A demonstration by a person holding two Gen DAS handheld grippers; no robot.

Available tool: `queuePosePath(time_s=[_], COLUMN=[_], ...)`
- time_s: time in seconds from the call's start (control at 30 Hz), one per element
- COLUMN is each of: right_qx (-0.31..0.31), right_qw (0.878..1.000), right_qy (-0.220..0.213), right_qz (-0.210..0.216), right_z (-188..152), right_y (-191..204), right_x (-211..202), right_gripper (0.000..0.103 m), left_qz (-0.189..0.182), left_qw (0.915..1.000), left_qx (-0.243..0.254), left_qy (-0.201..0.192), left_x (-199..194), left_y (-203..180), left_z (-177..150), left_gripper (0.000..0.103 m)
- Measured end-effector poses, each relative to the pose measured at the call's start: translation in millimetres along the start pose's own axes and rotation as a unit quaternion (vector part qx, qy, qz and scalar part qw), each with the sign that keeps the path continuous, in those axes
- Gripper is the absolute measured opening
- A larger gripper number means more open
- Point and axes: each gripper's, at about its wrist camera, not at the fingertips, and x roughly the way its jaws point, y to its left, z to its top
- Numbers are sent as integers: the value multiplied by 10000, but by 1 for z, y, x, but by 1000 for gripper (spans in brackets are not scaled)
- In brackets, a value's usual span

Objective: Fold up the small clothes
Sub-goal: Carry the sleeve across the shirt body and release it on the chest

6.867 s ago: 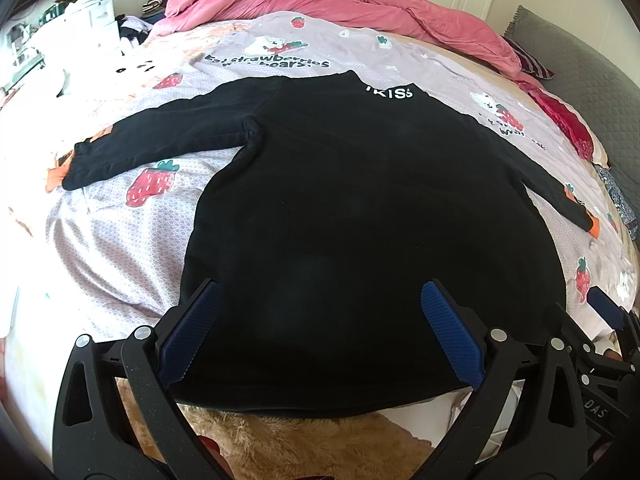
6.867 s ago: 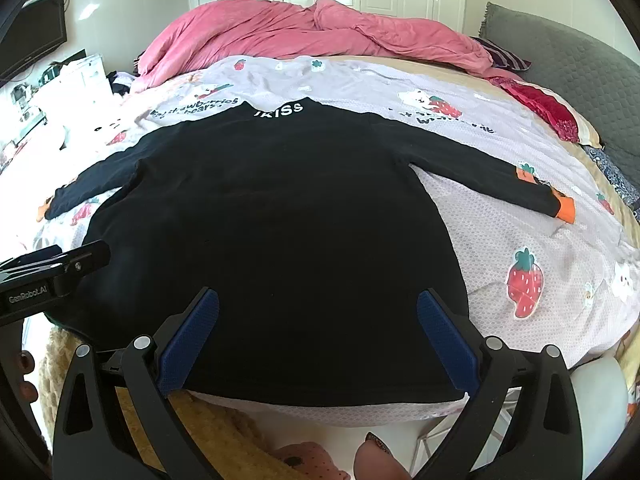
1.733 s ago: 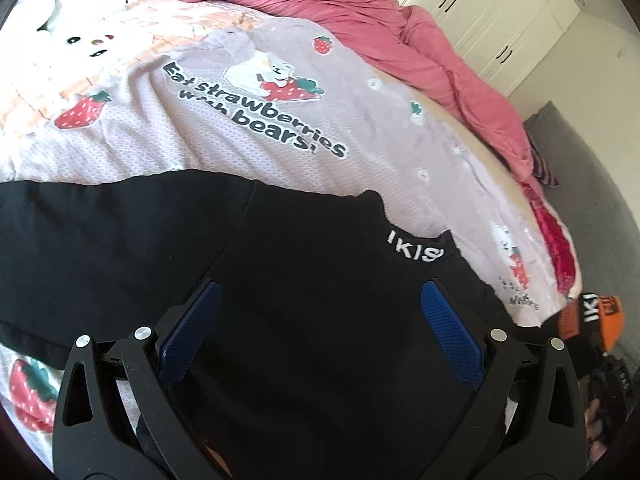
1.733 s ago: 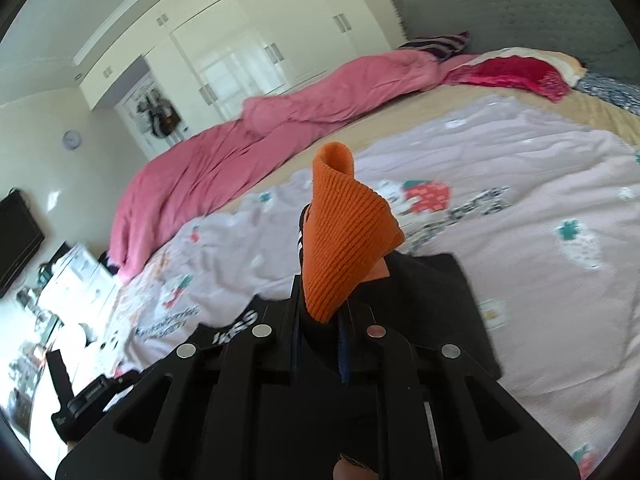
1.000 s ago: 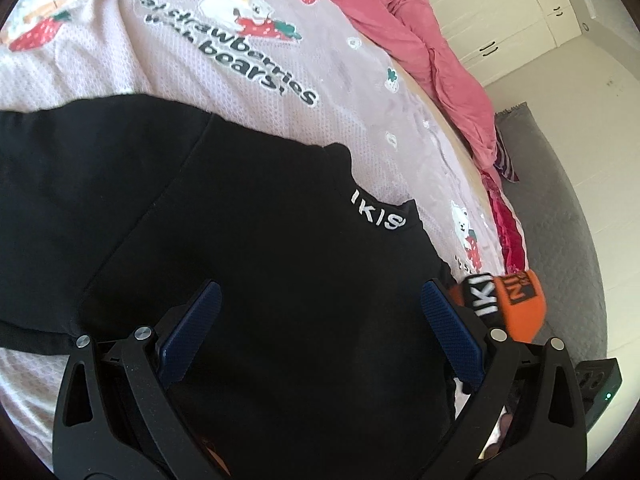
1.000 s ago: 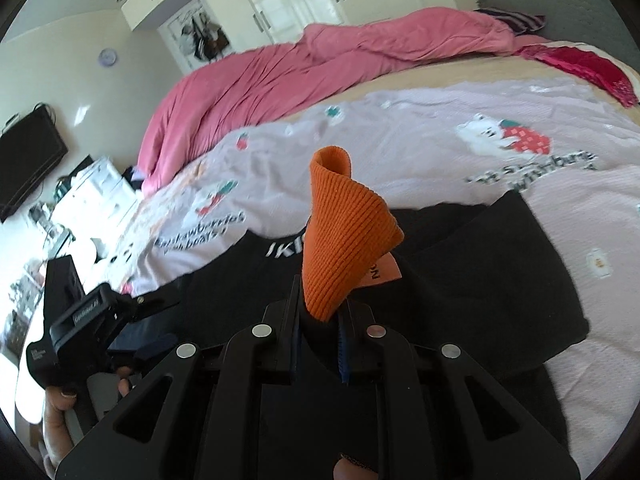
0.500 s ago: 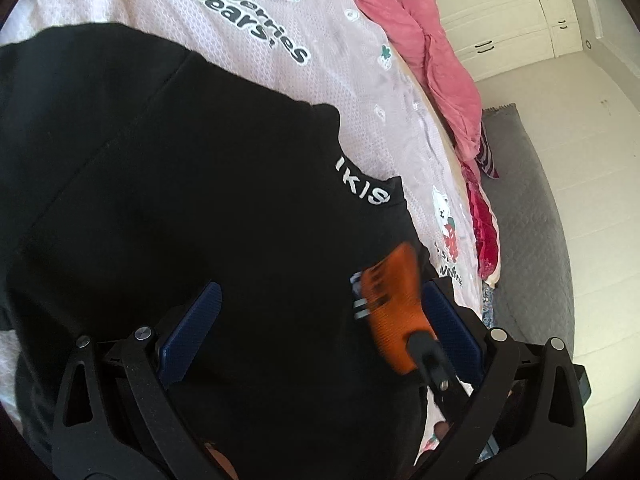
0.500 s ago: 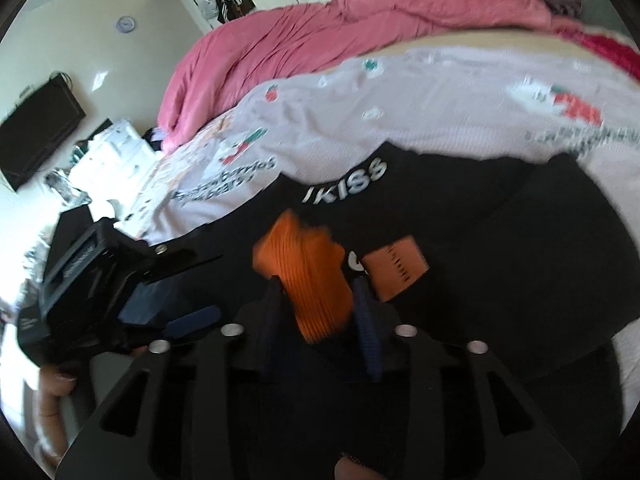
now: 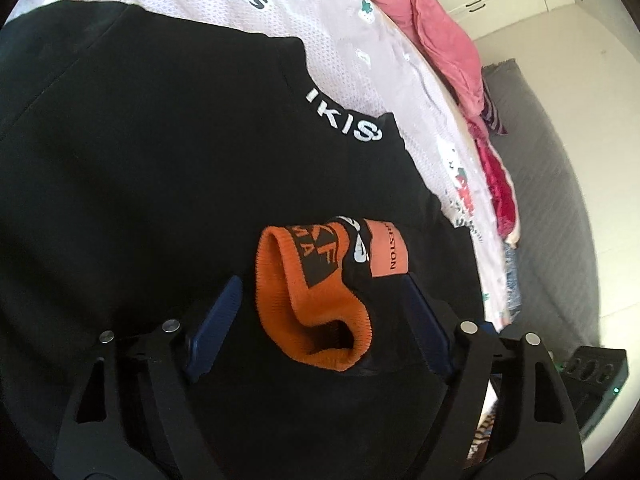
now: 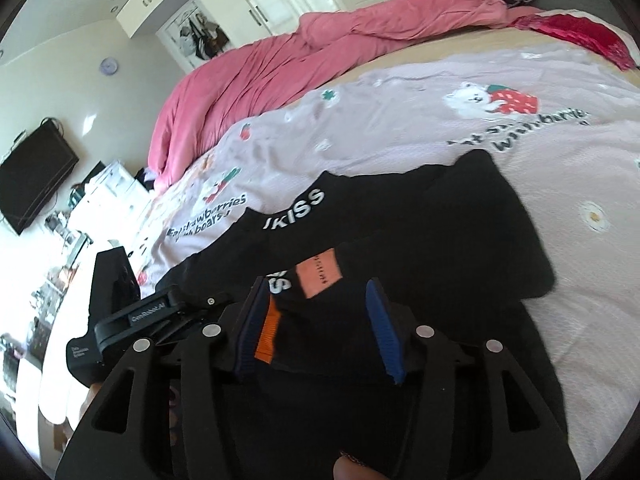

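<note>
The black sweater [image 9: 168, 168] lay flat on the strawberry-print bedspread [image 10: 400, 128], filling the centre and left of the left wrist view, its orange cuff [image 9: 308, 300] folded back onto the body. The left gripper [image 9: 320, 320] had just been closing, its jaws apart around the cuff without pressing it. The right gripper [image 10: 320, 328] had just been opening, the cuff lying loose between its pads.

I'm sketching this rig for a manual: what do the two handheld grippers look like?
Both match: the left gripper and the right gripper each have two black plastic fingers with cut-out windows and silver round fasteners, tipped with ribbed blue pads. In the right view, the left gripper's black body bears small white lettering. No cables or sleeves are visible.
</note>
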Motion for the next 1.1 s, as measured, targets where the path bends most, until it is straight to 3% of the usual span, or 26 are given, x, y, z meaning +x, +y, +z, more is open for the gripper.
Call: queuePosePath(time_s=[0.07,0.2,0.23,0.3,0.37,0.5,0.67,0.93,1.1], right_qx=[89,274,342,458,505,556,586,429,211], right_qw=[9999,9992,9990,9985,9982,9975,9972,9974,9969], right_qy=[-52,-136,-124,-64,-37,24,38,-54,-161], right_qz=[-47,-240,-264,-294,-322,-435,-473,-583,-747], right_z=[-5,-16,-19,-24,-27,-34,-37,-33,-25], right_y=[-8,-24,-28,-37,-42,-50,-54,-48,-40], right_x=[-7,-15,-16,-18,-19,-18,-19,-20,-19], right_gripper=[50,50,50,50,50,50,50,50,50], left_qz=[170,604,524,239,253,-62,158,246,743], left_qw=[9998,9974,9977,9990,9985,9982,9924,9895,9836], left_qx=[75,307,362,352,433,253,381,355,510], left_qy=[-44,-230,-235,-166,-199,-548,-1159,-1381,-1561], left_x=[4,6,7,10,8,-18,-56,-73,-89], left_y=[-6,-17,-20,-22,-19,-10,-8,-1,5], left_z=[-4,-8,-9,-8,-6,-1,4,1,-6], left_gripper=[71,46,29,14,8,6,6,6,6])
